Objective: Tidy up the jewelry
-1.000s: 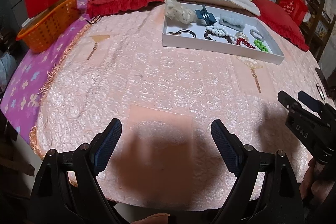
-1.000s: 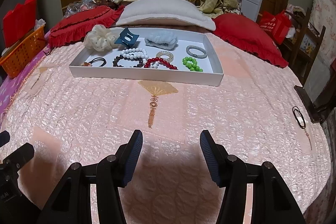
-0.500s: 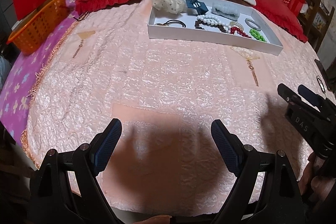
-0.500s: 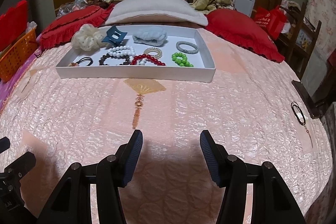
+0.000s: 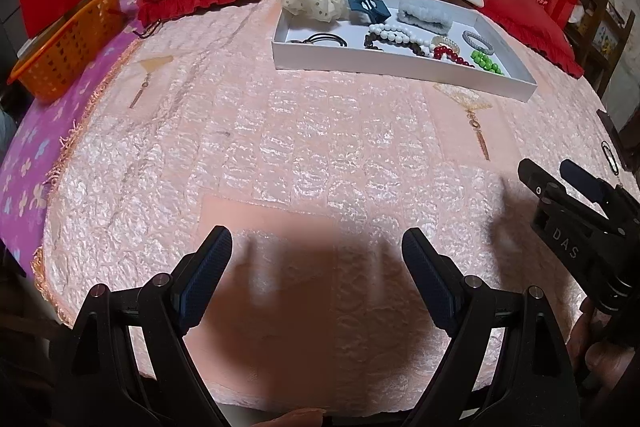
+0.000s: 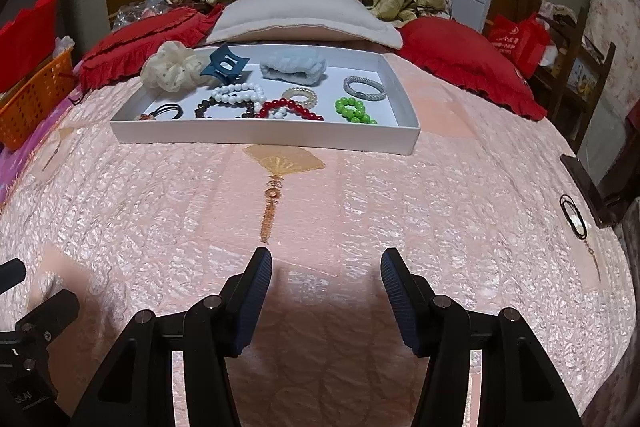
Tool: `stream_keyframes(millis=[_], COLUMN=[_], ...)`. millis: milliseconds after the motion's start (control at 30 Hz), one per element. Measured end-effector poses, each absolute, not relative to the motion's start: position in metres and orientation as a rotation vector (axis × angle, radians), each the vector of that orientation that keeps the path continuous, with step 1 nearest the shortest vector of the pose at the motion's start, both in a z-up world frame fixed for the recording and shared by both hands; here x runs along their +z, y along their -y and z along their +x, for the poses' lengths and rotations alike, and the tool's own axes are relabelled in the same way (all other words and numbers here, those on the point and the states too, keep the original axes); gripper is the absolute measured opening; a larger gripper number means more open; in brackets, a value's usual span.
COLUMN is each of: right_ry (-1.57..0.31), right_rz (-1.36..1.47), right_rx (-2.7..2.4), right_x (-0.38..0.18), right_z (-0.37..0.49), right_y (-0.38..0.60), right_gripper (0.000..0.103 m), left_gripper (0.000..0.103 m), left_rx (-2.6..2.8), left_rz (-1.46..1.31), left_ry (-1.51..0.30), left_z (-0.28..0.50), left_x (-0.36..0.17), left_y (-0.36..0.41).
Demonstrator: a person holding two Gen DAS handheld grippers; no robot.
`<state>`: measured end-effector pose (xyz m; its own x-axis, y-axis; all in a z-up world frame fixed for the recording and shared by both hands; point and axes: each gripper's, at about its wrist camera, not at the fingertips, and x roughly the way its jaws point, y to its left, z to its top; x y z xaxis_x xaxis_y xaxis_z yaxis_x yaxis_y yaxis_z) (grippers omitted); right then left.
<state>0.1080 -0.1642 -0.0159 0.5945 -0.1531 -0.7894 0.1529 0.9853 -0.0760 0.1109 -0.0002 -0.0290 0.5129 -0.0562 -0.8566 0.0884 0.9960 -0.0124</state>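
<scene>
So the whole surface is a bed with a shiny peach quilted bedspread, gold fan-and-tassel motifs stitched in. Sitting on it, upper middle of the right wrist frame, is a white shallow tray. Behind that, a white pillow between two red ruffled cushions. Orange basket at far left on a purple floral sheet. One black hair tie lies alone at the right edge.

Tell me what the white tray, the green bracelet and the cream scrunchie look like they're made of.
White tray: likely matte cardboard, thin flat walls.
Green bracelet: glossy round beads, plastic or glass; cannot tell which.
Cream scrunchie: soft gathered fabric, ruffled, possibly sheer with small dots.
</scene>
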Motion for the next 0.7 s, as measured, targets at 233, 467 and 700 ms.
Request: stream_keyframes(millis=[233,467,700], right_ry=[-0.905,-0.915,-0.931], right_rz=[-0.012,-0.005,-0.018], right_rx=[-0.185,-0.189,-0.184], right_x=[-0.014,-0.016,-0.016], right_z=[0.108,0.107,0.1], right_y=[0.163,0.164,0.159], right_gripper=[0.055,0.055,0.055], left_gripper=[0.087,0.087,0.087], left_rx=[-0.084,-0.077,-0.077], left_rz=[0.032,0.022,0.016], left_ry=[-1.025,-1.028,-1.009], left_z=[0.11,0.109,0.101], left_x=[-0.03,-0.032,-0.025], left_y=[0.0,-0.003,-0.004])
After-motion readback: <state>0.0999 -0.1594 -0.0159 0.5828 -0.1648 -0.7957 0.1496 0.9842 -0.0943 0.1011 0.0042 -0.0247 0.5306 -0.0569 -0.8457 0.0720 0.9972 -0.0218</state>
